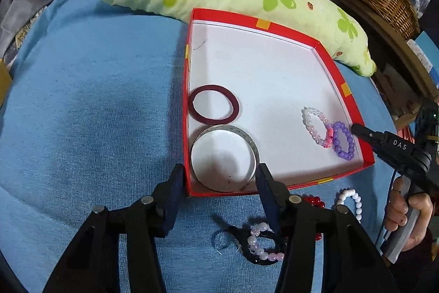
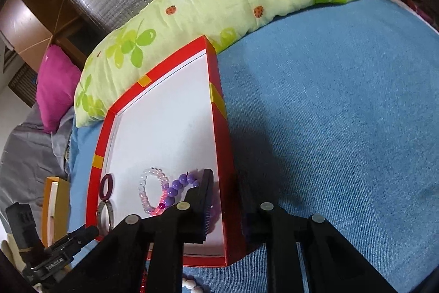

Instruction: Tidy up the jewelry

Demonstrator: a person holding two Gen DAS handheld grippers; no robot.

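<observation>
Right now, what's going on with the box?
A person with a gripper in each hand is sorting jewelry into a red box on a blue blanket. The left gripper, open, brackets the silver bangle at the box's near corner. The right gripper straddles the right wall beside the purple bracelet; whether it pinches is unclear. More bead bracelets lie outside.
</observation>
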